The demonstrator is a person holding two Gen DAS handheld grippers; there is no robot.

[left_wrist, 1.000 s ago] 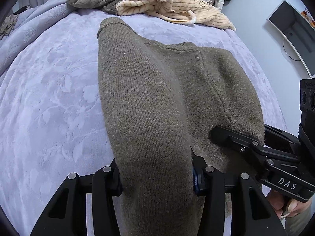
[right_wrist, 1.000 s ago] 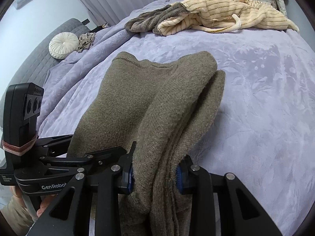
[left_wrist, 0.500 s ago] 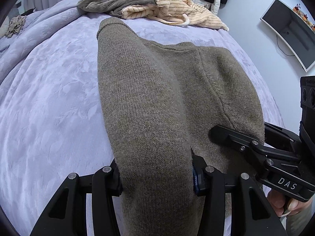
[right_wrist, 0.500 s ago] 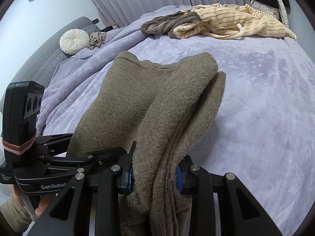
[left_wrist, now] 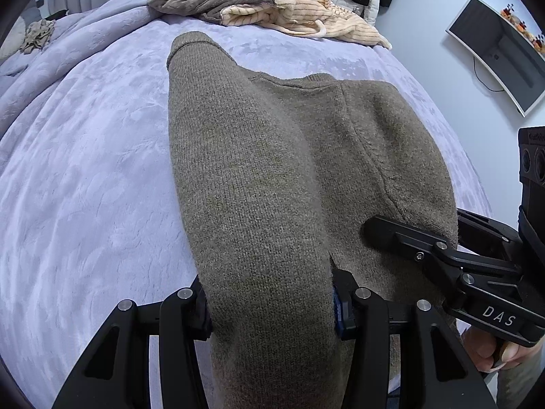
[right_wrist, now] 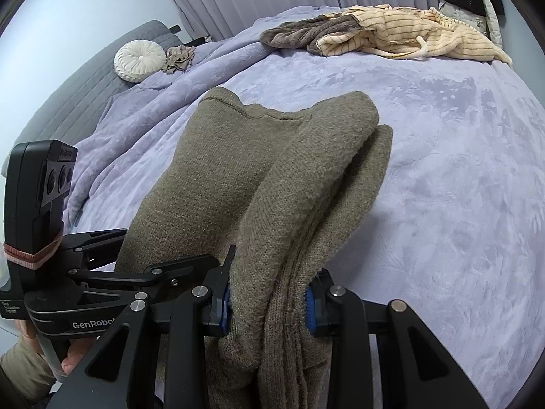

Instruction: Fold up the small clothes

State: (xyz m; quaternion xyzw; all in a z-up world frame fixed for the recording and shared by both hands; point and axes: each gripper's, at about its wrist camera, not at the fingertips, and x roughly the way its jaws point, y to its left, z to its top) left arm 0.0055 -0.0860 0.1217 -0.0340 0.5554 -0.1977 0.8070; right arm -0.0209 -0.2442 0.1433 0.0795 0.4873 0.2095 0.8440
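Hanging between the two grippers, the olive knitted sweater [left_wrist: 306, 170] is held up over the near part of the bed [left_wrist: 85, 187], which is covered with a lilac blanket. The left gripper [left_wrist: 270, 305] has its jaws closed partway on a thick folded bunch of the sweater, and the fabric fills the whole gap between the blue pads. The right gripper [right_wrist: 269, 298] has its jaws closed more narrowly on several layers of the same sweater, with the pads pressing into the knit on both sides. In the left wrist view the right gripper appears at the right side, with one finger [left_wrist: 402, 235] lying on the sweater and a hand [left_wrist: 494, 351] under its handle. In the right wrist view the left gripper stands at the left, also beside the sweater.

The far end of the sweater, with a stitched hem, slopes down toward the middle of the bed; I cannot tell whether it touches the blanket. At the far edge of the bed lies a pile of clothes [right_wrist: 391, 30], cream striped and grey-brown. Near the far left corner there is a round white cushion [right_wrist: 139, 59].
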